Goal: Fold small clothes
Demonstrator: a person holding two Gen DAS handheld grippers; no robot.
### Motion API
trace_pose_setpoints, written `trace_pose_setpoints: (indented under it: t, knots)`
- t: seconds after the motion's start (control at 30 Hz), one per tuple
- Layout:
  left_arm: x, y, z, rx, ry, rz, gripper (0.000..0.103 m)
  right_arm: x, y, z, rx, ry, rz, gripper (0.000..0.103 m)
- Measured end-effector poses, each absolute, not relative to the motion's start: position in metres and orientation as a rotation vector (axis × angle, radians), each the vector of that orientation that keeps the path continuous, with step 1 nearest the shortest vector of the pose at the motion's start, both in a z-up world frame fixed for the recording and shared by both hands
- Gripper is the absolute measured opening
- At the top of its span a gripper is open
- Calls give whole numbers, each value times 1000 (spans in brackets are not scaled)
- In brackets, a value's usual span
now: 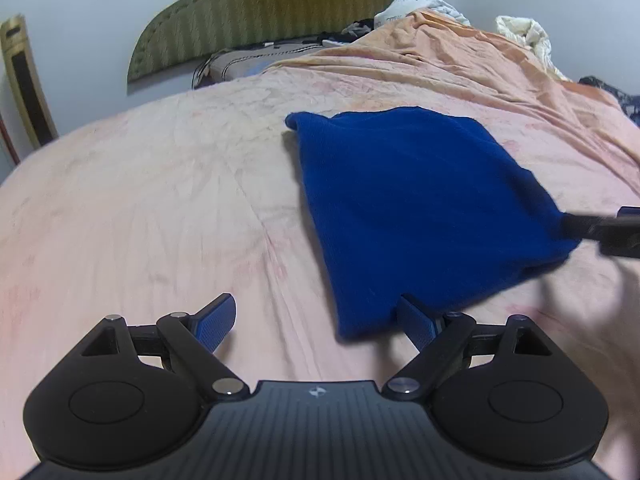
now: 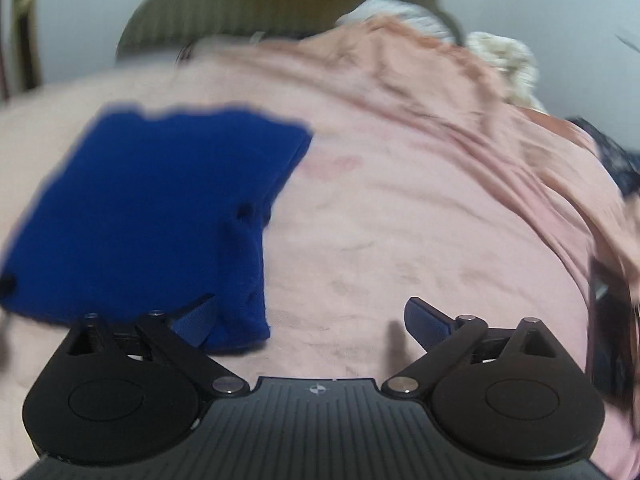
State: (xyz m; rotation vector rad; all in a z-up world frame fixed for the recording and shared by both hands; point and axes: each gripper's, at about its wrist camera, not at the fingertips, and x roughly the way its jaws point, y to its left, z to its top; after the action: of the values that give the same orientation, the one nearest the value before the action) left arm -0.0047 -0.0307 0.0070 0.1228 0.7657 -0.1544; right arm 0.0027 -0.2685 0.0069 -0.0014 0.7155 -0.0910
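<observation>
A folded blue knit garment (image 1: 416,200) lies on the pink bedsheet (image 1: 160,200), right of centre in the left wrist view. My left gripper (image 1: 320,320) is open and empty; its right finger (image 1: 416,320) touches the garment's near edge. In the right wrist view the garment (image 2: 148,208) lies at the left, blurred. My right gripper (image 2: 312,320) is open and empty, its left finger (image 2: 196,320) against the garment's near corner. The right gripper also shows at the garment's right edge in the left wrist view (image 1: 608,232).
A green padded headboard (image 1: 280,8) stands at the far end. A crumpled orange-pink blanket (image 1: 460,56) and white bedding (image 1: 520,32) are heaped at the far right. A dark patterned cloth (image 1: 616,96) lies at the right edge.
</observation>
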Motion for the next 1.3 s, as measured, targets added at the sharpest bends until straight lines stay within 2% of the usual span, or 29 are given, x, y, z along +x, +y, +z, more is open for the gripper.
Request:
trace_pose_setpoints:
  t: [0.13,0.47,1.3]
  knots:
    - [-16,-29,6,78,800,-145,88,-36,-257,32,131,605,-15,103]
    - [-32,-30,-3,87,848,-85,88,-80,-197,23,-42,667,41,103]
    - [-37,-40,-12,116,829,-32,89,-87,-213,10,-4,683,22,103]
